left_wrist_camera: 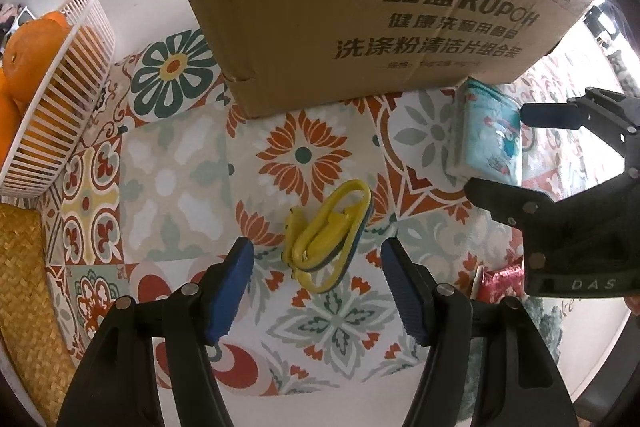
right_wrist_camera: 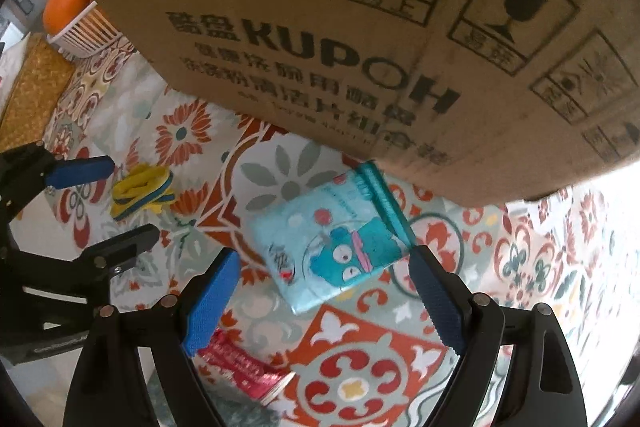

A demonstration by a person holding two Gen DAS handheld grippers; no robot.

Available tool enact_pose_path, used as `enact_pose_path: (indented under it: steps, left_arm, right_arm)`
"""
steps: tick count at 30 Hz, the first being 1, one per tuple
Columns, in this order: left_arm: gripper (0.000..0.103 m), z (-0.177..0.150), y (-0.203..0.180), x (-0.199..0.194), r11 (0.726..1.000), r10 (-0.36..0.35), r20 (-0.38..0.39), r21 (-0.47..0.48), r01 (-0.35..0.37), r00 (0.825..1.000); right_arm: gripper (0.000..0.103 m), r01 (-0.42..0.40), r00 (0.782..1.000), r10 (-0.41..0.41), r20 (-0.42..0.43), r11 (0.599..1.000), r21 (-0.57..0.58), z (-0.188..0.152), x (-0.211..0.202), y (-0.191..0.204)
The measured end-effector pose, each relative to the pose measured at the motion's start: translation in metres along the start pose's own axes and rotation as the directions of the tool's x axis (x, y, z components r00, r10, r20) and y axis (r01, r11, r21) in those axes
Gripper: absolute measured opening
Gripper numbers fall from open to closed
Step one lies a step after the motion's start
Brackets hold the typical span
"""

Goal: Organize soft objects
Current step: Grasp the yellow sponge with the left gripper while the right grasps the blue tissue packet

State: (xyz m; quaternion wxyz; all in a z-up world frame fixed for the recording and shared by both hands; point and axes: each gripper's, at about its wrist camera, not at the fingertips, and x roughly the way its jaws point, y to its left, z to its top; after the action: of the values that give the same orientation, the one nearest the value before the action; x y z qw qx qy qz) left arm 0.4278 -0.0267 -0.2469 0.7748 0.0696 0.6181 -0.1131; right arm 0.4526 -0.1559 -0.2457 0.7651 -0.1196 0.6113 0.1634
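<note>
Both tongs apart, nothing held.

Your tissue pack point(right_wrist_camera: 332, 247) lies on the cloth point(right_wrist_camera: 360, 359) before the box point(right_wrist_camera: 320, 27): light, squashy, slick wrap, so pinch its long sides with the right gripper point(right_wrist_camera: 330, 297). The left gripper point(left_wrist_camera: 320, 287) faces the yellow toy point(left_wrist_camera: 326, 231).

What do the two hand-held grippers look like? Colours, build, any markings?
Both match: the left hand-held gripper and right hand-held gripper have black plastic linkage arms with round silver pivot pins, and fingertips faced with blue ribbed pads. Seen from the left wrist view, the right unit's black body carries pale lettering reading "DAS". No cables or sleeves are visible.
</note>
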Motion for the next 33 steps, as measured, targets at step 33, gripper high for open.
enact_pose_path:
  steps: [33]
  left_arm:
    - [0.033, -0.015, -0.002, -0.009, 0.997, -0.029, 0.072, -0.073, 0.034, 0.997]
  right_arm:
    - [0.062, -0.109, 0.986, 0.092, 0.138, 0.986, 0.123, -0.044, -0.005, 0.008]
